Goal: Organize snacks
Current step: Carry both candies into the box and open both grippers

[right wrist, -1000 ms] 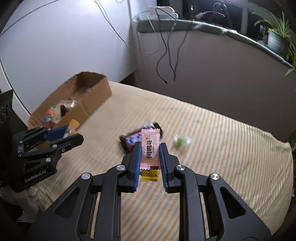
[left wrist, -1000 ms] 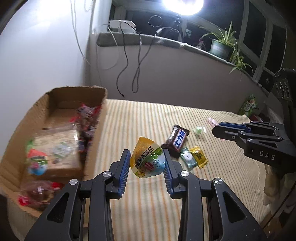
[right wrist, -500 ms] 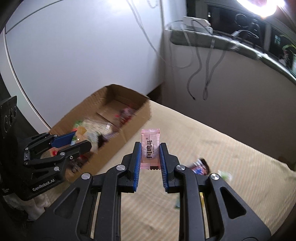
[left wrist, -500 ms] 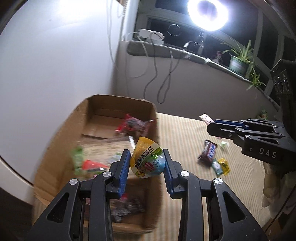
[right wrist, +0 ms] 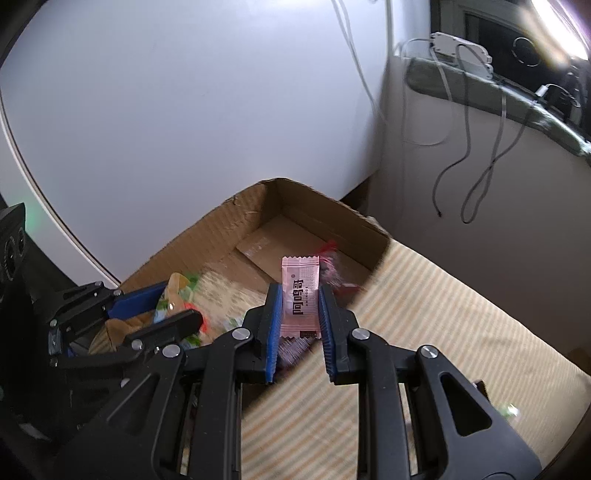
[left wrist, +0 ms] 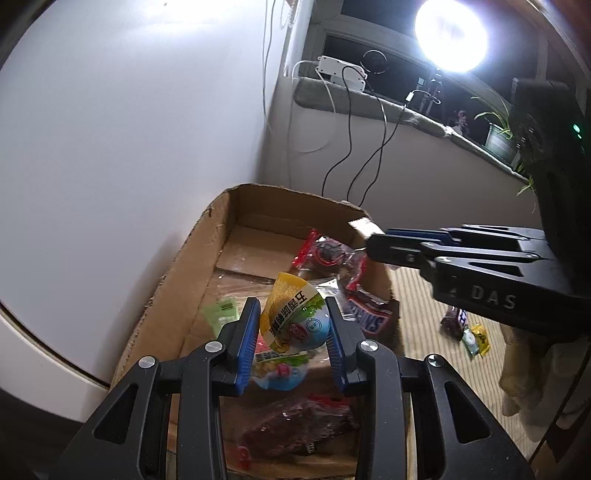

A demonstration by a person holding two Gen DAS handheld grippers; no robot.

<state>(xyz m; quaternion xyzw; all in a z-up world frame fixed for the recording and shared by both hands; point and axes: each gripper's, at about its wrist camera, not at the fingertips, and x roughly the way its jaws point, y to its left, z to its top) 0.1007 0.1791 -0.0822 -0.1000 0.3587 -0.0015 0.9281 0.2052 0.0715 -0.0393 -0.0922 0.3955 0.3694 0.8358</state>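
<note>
Cardboard box [left wrist: 192,273] sitting at left against wall, holding snack packets. Left gripper [left wrist: 291,334] hovering over it, jaws clamping yellow jelly cup [left wrist: 291,317]. Right gripper [right wrist: 300,317] alongside, jaws pinching pink sachet [right wrist: 300,295] above box's right rim.

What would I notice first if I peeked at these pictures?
Probably the bright round lamp glaring at the top right of the left camera's picture. Next, two snacks pinched in black grippers over a cardboard box: the left gripper clamps a yellow jelly cup, the right gripper a pink packet.
</note>
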